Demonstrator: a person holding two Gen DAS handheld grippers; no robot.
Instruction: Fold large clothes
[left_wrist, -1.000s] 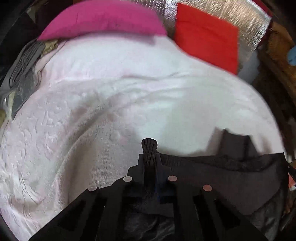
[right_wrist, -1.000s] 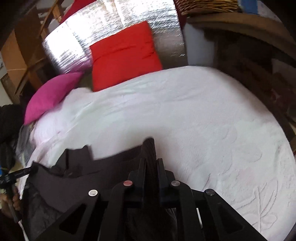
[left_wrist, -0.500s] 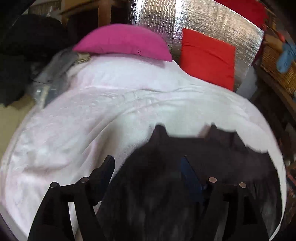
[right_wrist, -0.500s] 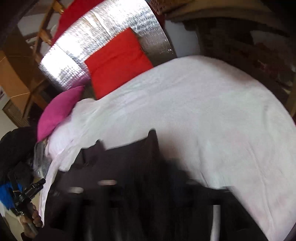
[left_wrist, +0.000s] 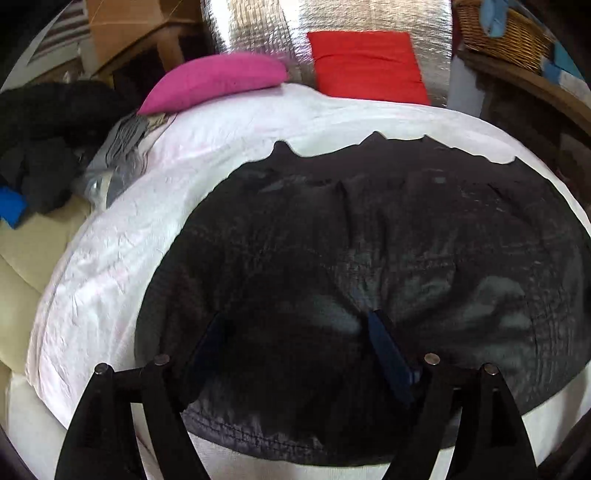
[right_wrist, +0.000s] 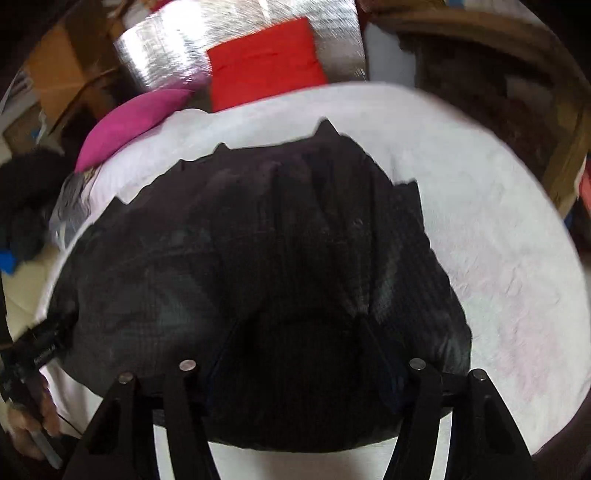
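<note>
- Broadly, the white bedcover (left_wrist: 110, 236) carries the dark garment (left_wrist: 369, 236), spread flat with its long axis running side to side and its jagged far edge toward the pink pillow (left_wrist: 214, 79) and red cushion (left_wrist: 365, 66)
- The garment lies directly ahead of and below both tools, its near hem just beneath them
- The left gripper (left_wrist: 299, 325) is released, jaws opening, nothing pinched between them
- The right gripper (right_wrist: 299, 328) also grips nothing, though its jaws are closing over the cloth
- Each hand looks nearest its own end of the hem, so the next fold probably starts there
</note>
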